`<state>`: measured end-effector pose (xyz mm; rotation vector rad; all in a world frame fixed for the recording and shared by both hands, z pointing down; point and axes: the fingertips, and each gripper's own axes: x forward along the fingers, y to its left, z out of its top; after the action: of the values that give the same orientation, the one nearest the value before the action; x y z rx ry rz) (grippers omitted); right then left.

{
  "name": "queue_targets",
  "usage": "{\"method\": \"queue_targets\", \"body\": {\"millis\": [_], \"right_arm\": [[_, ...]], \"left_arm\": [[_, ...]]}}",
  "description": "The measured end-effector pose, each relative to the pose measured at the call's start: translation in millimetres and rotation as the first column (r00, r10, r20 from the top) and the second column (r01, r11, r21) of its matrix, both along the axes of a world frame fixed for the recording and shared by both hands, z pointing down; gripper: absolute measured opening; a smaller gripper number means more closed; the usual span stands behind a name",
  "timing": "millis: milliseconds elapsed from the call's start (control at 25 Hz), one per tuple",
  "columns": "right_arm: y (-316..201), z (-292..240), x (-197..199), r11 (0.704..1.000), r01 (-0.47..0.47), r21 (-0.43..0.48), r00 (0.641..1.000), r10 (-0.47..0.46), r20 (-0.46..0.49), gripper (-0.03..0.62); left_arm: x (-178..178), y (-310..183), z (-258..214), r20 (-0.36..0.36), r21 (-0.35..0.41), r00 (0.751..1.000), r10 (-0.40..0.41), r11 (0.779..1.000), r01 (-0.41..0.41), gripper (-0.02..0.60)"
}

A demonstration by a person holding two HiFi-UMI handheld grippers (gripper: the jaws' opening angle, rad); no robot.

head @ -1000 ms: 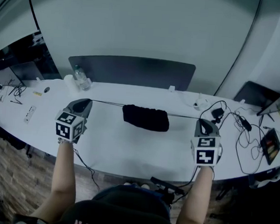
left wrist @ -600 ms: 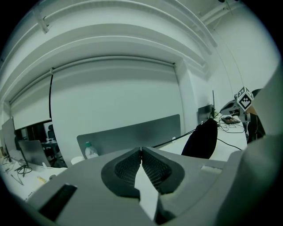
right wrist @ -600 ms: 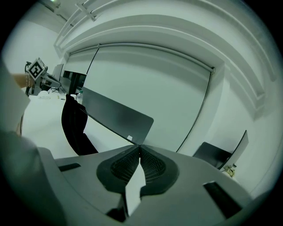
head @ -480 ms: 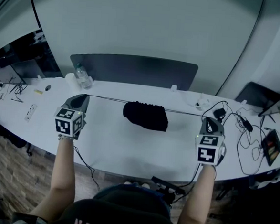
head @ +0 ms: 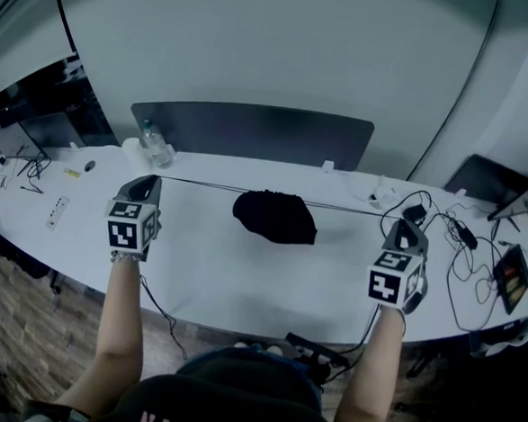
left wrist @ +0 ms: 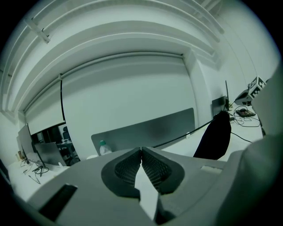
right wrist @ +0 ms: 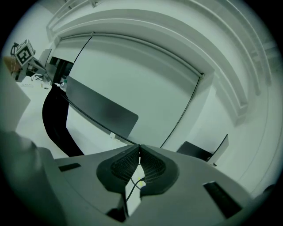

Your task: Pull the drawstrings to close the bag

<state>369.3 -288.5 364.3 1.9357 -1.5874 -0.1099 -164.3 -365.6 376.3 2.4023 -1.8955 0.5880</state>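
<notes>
In the head view, the black bag [head: 275, 217] lies at the middle of the white table [head: 241, 281]. The left drawstring [head: 198, 185] runs taut to the left gripper [head: 149, 181] at centre left, and the right drawstring [head: 345, 209] to the right gripper [head: 407, 226] at centre right.

In the left gripper view, the jaws are pinched together on the cord, and the bag [left wrist: 216, 137] is at right.

In the right gripper view, the jaws are likewise clamped on their cord, and the bag [right wrist: 55, 123] is at left.
</notes>
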Motion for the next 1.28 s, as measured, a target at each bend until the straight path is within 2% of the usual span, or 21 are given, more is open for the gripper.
{"method": "queue_targets", "body": {"millis": [120,400,440,480,520,560,600,640,680,800,880,1040,1280], "right_arm": [[-1.2,1.9,8.2,0.999,-0.032,0.004,1.0,0.032,-0.001,0.0],[-4.7,1.4,15.1,0.999,-0.049,0.015,0.999,0.049,-0.009,0.0],[-3.6,1.5,21.1,0.997,-0.08,0.017,0.997,0.08,-0.016,0.0],[1.4,0.8,35.0,0.989,-0.146,0.02,0.989,0.146,-0.022,-0.002],[11.1,-0.8,57.3,0.972,-0.235,0.029,0.972,0.235,-0.014,-0.008],[23.5,-2.7,83.2,0.949,-0.312,0.039,0.95,0.311,0.03,-0.008],[35.2,-4.4,106.1,0.932,-0.36,0.048,0.93,0.354,0.102,-0.008],[42.9,-7.2,121.5,0.923,-0.38,0.056,0.916,0.367,0.16,-0.008],[44.3,-11.7,126.3,0.926,-0.372,0.066,0.918,0.356,0.177,-0.008],[24.5,-17.1,89.7,0.969,-0.236,0.076,0.964,0.224,0.14,-0.008],[11.9,-12.1,57.3,0.986,-0.153,0.065,0.981,0.143,0.129,-0.008],[-3.1,-7.0,12.0,0.997,-0.049,0.064,0.99,0.04,0.138,-0.008],[-12.6,-22.6,-34.5,0.992,0.048,0.119,0.987,-0.066,0.149,-0.008]], "left_arm": [[-5.3,-2.5,1.2,0.022,-0.005,1.0,-0.023,1.0,0.023,0.012],[-11.1,-7.5,5.6,0.012,-0.021,0.998,-0.064,0.998,0.064,0.011],[-15.3,-8.3,6.0,0.026,-0.02,0.996,-0.089,0.996,0.09,0.009],[-27.9,-8.1,6.1,0.051,-0.014,0.987,-0.15,0.988,0.151,0.008],[-49.9,-6.1,6.1,0.069,-0.005,0.969,-0.237,0.971,0.238,0.006],[-75.6,-2.7,5.7,0.047,0.001,0.949,-0.311,0.95,0.311,0.006],[-96.8,0.5,4.0,-0.025,-0.002,0.939,-0.343,0.939,0.343,0.006],[-109.2,1.8,0.2,-0.103,-0.004,0.935,-0.339,0.94,0.34,0.006],[-112.5,0.6,-4.8,-0.137,0.004,0.939,-0.314,0.948,0.318,0.008],[-79.0,-7.9,-10.6,-0.088,0.031,0.98,-0.18,0.983,0.183,0.011],[-48.3,-10.8,-6.4,-0.08,0.027,0.993,-0.092,0.995,0.094,0.011],[-7.1,-10.5,-4.1,-0.061,0.037,0.998,0.005,0.999,-0.003,0.012],[31.9,-6.0,-30.3,-0.074,0.117,0.993,0.091,0.99,-0.082,0.012]]}}
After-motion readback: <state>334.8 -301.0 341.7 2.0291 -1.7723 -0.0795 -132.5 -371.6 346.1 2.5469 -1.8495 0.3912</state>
